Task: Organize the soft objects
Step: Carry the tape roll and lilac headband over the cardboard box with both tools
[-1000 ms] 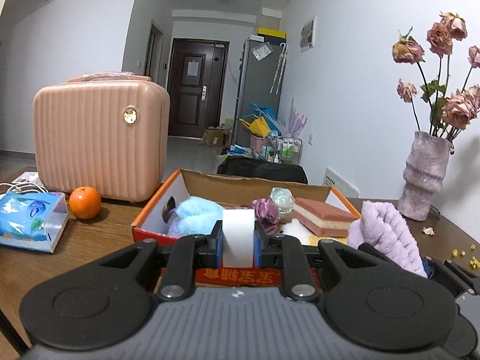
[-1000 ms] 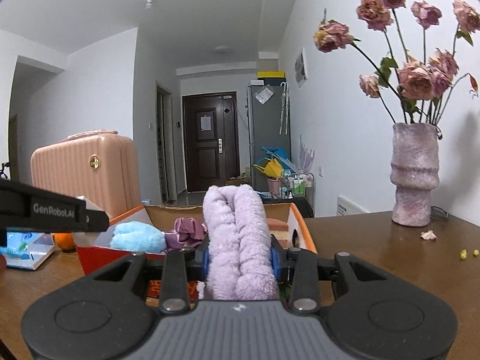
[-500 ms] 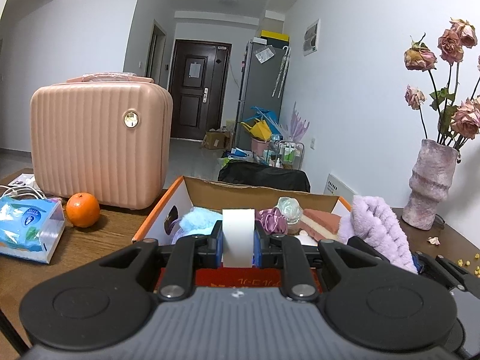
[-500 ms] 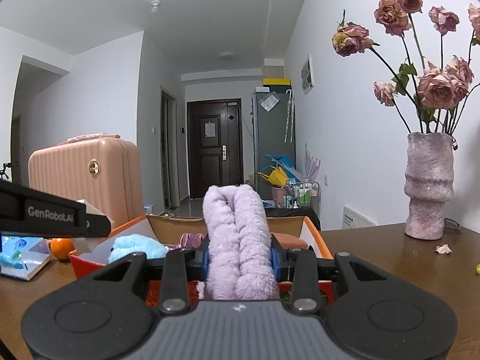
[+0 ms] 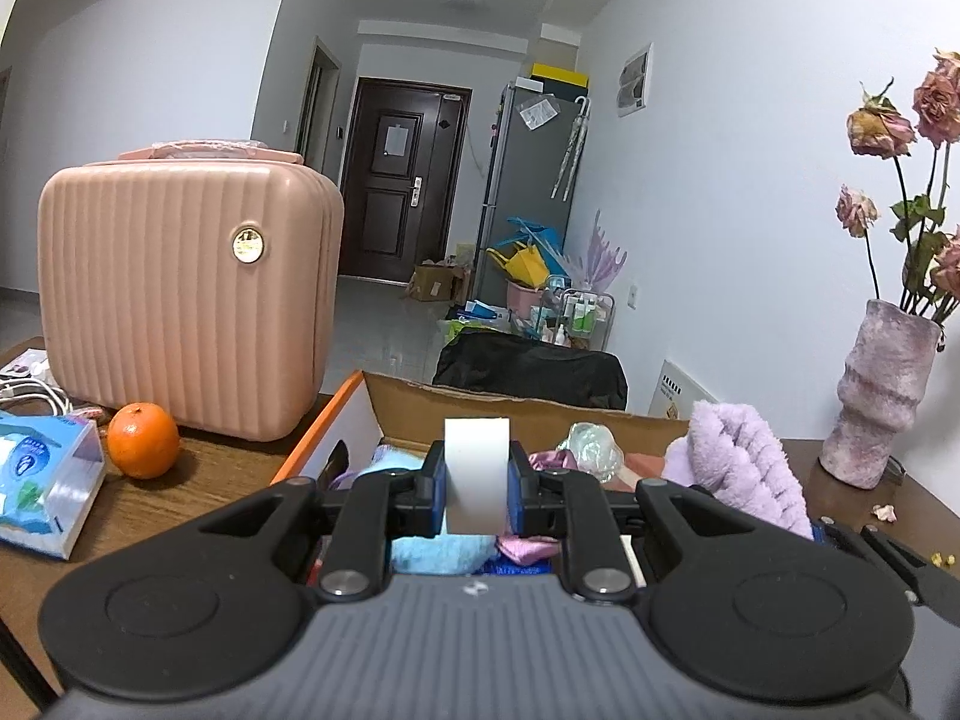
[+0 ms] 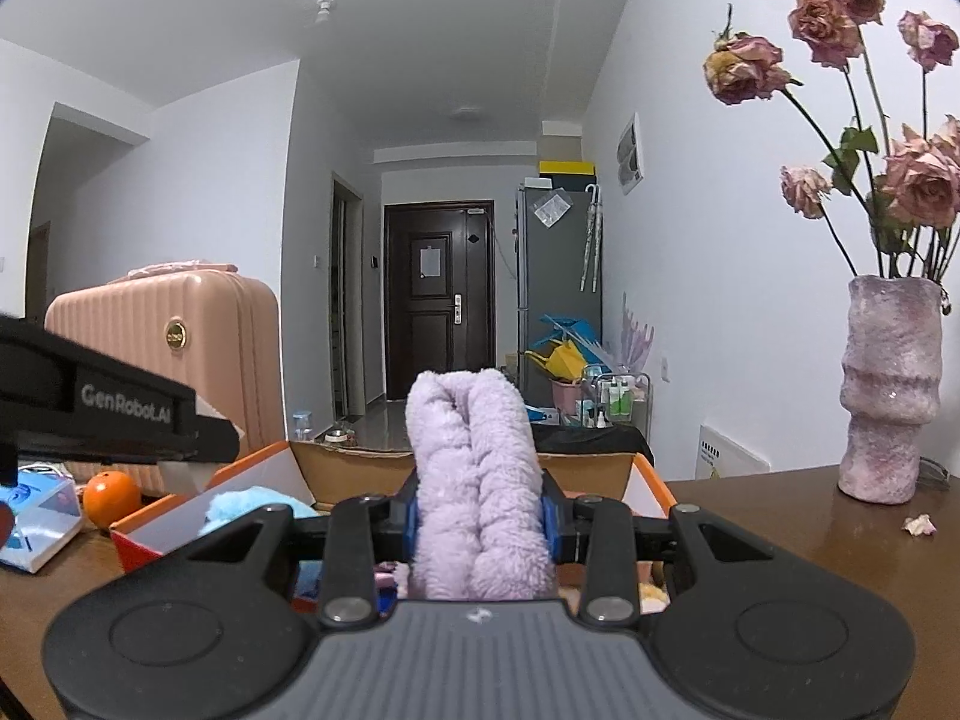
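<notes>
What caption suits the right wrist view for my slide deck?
Right hand-held gripper shut on a lilac fluffy towel, above an orange cardboard box of soft items.

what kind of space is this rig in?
Likely a lived-in apartment: wooden table facing a hallway with a dark entry door, a fridge beside it, and a vase of dried roses.

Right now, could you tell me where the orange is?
In the left wrist view the orange sits on the wooden table at the left, between the tissue pack and the pink suitcase.
</notes>
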Demonstrator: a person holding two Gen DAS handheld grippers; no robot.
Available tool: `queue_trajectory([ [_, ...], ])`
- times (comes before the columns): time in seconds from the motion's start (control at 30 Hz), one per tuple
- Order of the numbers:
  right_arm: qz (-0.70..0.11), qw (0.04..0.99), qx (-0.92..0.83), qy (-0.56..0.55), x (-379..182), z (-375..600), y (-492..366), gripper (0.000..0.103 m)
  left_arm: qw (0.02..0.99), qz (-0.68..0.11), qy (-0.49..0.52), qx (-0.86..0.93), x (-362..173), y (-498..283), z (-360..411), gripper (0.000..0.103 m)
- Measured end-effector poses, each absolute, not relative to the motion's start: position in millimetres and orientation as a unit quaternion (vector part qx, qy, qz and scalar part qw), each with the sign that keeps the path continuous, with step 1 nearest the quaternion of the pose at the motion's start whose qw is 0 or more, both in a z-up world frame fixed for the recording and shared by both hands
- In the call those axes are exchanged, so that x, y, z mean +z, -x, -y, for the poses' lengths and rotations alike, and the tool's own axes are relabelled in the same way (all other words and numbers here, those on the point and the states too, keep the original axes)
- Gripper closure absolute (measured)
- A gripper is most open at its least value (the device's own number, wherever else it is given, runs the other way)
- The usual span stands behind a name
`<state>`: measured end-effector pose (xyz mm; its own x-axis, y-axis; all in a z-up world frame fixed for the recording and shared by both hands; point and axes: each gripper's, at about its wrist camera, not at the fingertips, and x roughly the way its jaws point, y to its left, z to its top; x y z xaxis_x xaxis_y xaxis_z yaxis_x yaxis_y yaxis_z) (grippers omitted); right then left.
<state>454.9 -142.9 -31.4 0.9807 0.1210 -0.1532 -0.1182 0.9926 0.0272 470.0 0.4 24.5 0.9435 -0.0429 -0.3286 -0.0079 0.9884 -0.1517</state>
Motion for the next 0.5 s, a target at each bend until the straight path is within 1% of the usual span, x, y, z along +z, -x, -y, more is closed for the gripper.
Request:
queue_trajectory([
  [0.5,-0.081,0.994,0.067,-0.004,-33.1,138.0,-499.3,0.068,0.983,-0.166,0.079,-0.006,23.4,-514.8,-0.1,0.083],
])
